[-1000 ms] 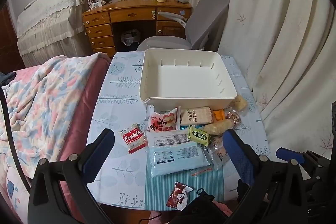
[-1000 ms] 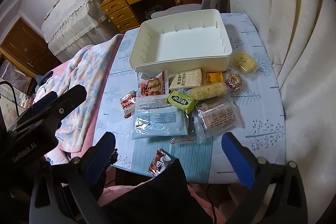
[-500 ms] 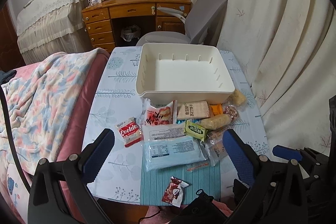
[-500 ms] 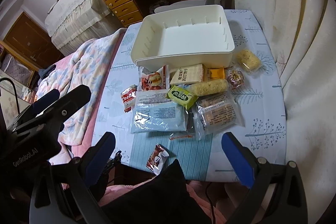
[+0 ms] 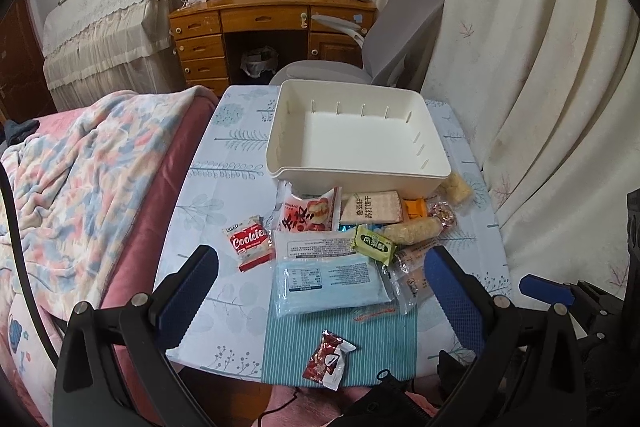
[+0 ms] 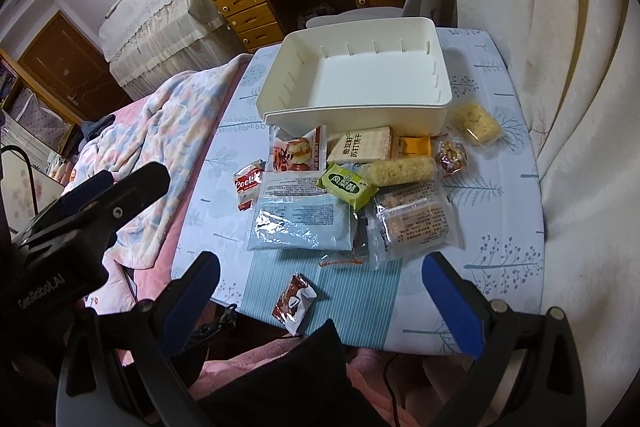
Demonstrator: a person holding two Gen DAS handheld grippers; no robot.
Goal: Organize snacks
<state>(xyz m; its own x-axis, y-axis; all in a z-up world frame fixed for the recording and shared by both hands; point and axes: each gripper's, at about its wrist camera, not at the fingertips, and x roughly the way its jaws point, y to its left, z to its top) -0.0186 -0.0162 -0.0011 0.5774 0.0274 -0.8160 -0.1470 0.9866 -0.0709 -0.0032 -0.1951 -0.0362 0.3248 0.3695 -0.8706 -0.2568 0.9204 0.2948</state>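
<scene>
The snacks lie in a loose cluster on the bench (image 5: 224, 183), just in front of an empty white bin (image 5: 356, 143). A blue pack (image 5: 328, 281) sits at the middle, with a green bar (image 5: 374, 245) overlapping its far right corner and a red cookie packet (image 5: 249, 237) apart to its left. A small brown packet (image 5: 328, 359) lies alone near the front edge. A yellow cake (image 6: 478, 123) rests beside the bin's right corner. The left claw (image 5: 320, 291) hangs above the front of the bench, spread wide and empty; the right claw (image 6: 320, 291) likewise, released, grasping nothing. A quilt (image 5: 68, 179) covers the bed at left.
</scene>
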